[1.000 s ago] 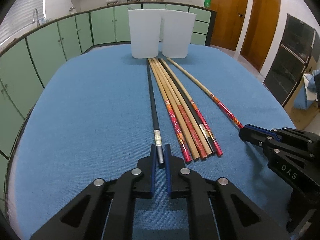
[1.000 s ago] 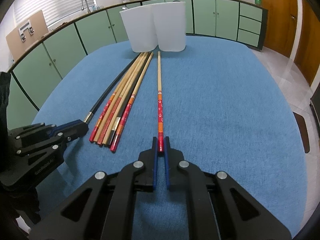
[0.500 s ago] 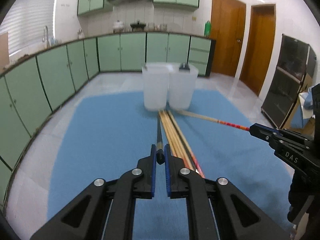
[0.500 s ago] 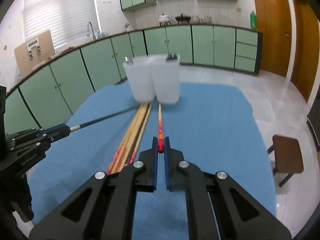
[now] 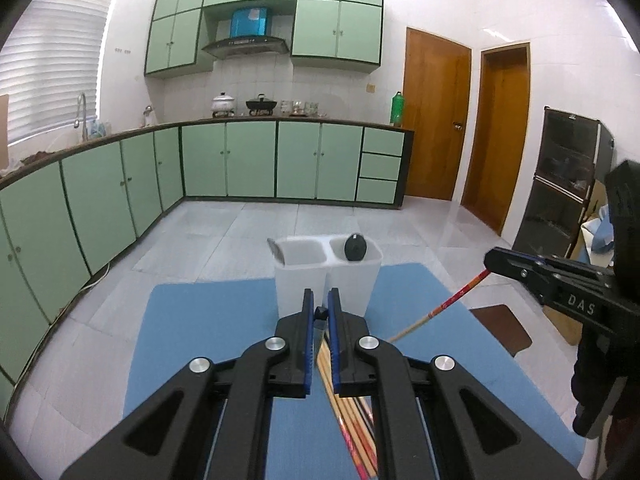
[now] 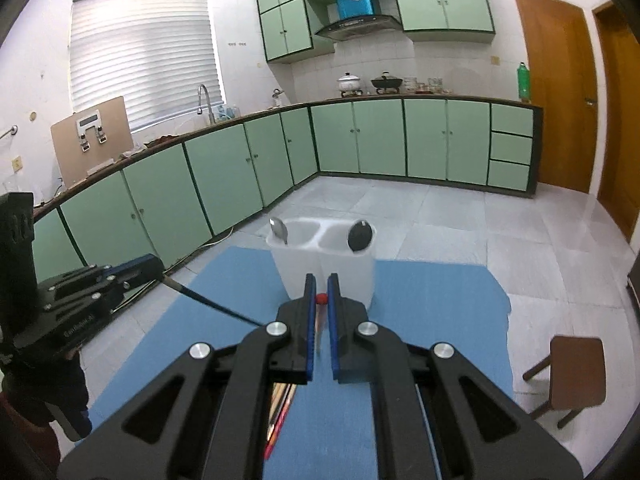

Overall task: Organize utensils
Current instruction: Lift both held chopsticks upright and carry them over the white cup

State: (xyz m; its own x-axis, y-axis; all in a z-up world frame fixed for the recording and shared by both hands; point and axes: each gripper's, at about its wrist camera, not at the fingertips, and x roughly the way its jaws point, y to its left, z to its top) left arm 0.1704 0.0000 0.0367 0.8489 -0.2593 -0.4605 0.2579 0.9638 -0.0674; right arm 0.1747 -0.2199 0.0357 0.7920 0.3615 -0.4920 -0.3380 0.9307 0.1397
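Left wrist view, left claw (image 5: 319, 312) raised, gripping black chopstick (image 5: 320, 313)

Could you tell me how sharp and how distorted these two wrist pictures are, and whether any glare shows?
Left wrist view: fisheye bends the cabinets; the white container looks slightly soft, the left hand-held gripper crisp; sheen on the floor tiles by the doors. Right wrist view: same barrel bending with dark corners; bright window blinds; the red chopstick blurs below its tip.

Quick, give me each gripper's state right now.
Left gripper: closed on the end of a black chopstick.
Right gripper: closed on the red end of a wooden chopstick.
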